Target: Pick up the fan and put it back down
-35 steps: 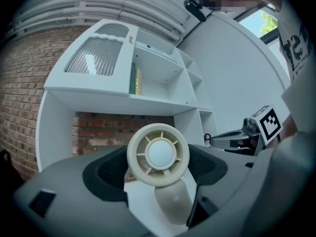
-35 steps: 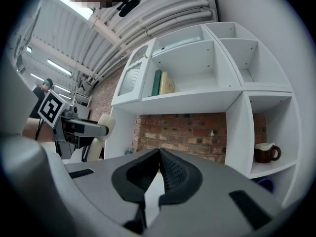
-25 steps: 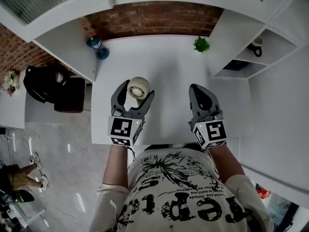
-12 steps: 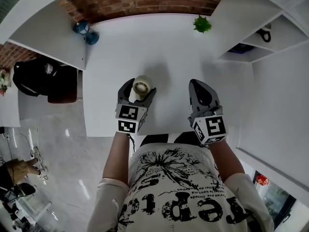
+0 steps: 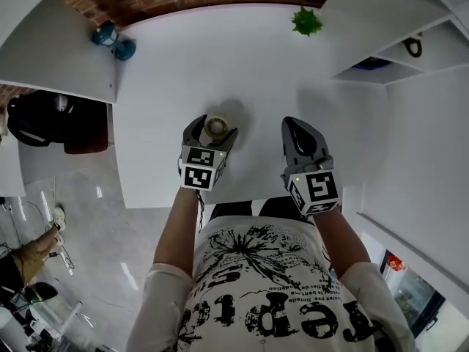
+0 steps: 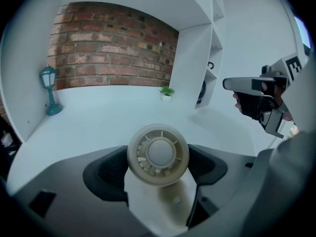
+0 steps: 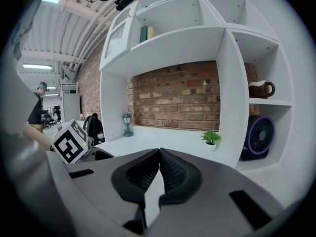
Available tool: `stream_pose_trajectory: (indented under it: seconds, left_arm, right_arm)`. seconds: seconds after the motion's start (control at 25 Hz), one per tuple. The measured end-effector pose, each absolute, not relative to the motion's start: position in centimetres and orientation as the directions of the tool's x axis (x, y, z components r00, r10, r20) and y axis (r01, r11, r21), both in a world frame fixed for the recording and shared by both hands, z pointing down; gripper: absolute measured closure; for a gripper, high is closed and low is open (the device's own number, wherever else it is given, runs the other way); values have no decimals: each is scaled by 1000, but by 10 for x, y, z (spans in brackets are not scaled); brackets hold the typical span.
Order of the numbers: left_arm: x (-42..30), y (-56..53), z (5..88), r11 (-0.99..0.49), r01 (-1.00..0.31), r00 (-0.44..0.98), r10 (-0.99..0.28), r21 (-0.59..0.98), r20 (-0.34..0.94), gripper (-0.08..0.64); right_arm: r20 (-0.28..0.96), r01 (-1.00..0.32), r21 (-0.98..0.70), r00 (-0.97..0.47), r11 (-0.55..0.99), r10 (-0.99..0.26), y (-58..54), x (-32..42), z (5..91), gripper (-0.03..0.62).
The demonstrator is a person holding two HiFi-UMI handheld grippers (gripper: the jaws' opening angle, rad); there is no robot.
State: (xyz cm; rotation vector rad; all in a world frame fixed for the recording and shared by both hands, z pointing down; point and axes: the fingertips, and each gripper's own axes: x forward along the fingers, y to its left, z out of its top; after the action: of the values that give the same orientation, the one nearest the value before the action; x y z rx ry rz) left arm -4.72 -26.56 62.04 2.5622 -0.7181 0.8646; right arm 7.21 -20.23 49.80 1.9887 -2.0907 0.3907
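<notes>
A small cream desk fan (image 5: pixel 215 127) stands on the white table (image 5: pixel 168 86), its round head facing away from me. My left gripper (image 5: pixel 212 130) is shut on the fan, one jaw pressed on each side of the head. In the left gripper view the fan (image 6: pixel 158 154) fills the space between the jaws of my left gripper (image 6: pixel 158 163), with its cream stand below. My right gripper (image 5: pixel 297 127) hovers to the right of the fan, shut and empty; in its own view the jaws of my right gripper (image 7: pixel 159 158) meet with nothing between them.
A teal lantern lamp (image 5: pixel 113 41) stands at the table's far left and a small green plant (image 5: pixel 306 20) at the far right. White shelves on the right hold a purple fan (image 7: pixel 260 135) and a teapot (image 7: pixel 260 89). A black bag (image 5: pixel 51 123) sits left of the table.
My left gripper's jaws have closed in from wide open onto the fan's head. The right gripper has stayed shut beside it.
</notes>
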Motion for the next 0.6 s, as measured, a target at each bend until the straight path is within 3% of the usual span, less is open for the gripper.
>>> stream_pose_trajectory:
  seconds: [0.6]
  left_arm:
    - [-35,-266,662,-796,-583,621,-305,165,723,183]
  right_arm:
    - [385,-997,-48,-69,55,-920,-206,78,518,577]
